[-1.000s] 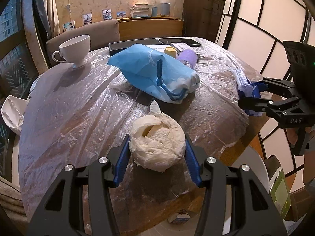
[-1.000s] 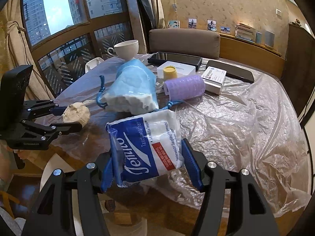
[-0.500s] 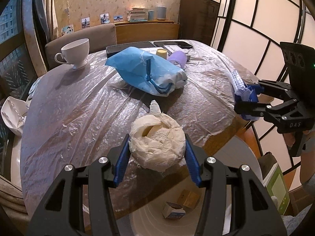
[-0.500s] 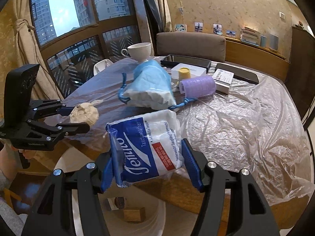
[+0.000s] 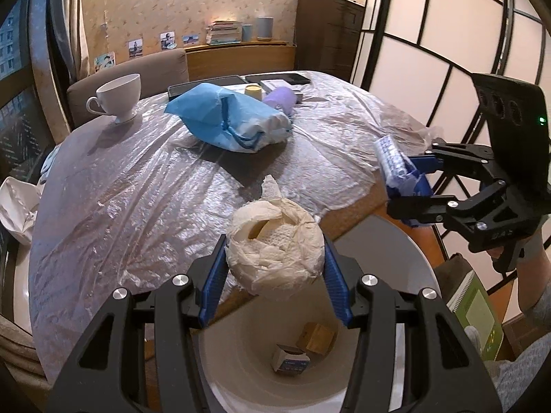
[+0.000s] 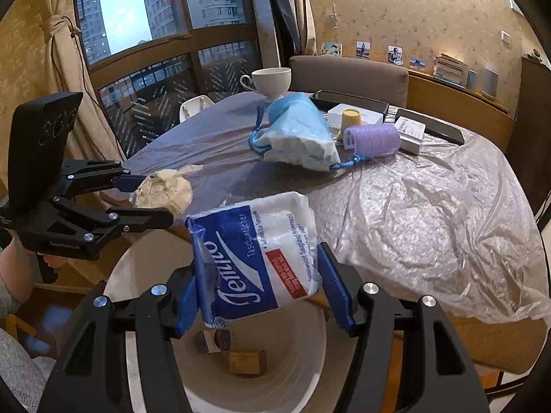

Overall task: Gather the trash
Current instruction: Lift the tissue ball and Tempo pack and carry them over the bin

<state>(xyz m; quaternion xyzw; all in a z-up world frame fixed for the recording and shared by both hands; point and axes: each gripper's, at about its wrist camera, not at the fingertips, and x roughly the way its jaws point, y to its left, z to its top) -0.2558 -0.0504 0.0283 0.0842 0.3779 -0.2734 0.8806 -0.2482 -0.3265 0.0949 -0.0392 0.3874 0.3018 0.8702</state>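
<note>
Over bin (image 5: 261, 361) now, earlier over table | tissue wad (image 5: 275, 258), tissue pack (image 6: 255, 258) gripped

A bin (image 5: 406, 251) was placed below the near edge of the table (image 5: 354, 203), with two small boxes (image 5: 303, 347) lying in it. Above its mouth a crumpled paper wad (image 5: 275, 247) was held to the left and a tissue pack (image 6: 255, 258) to the right. Farther back on the table a drawstring bag (image 5: 224, 120) was laid, with a cup (image 5: 118, 98) behind it to the left and a roll (image 6: 373, 139) just beside it.
</note>
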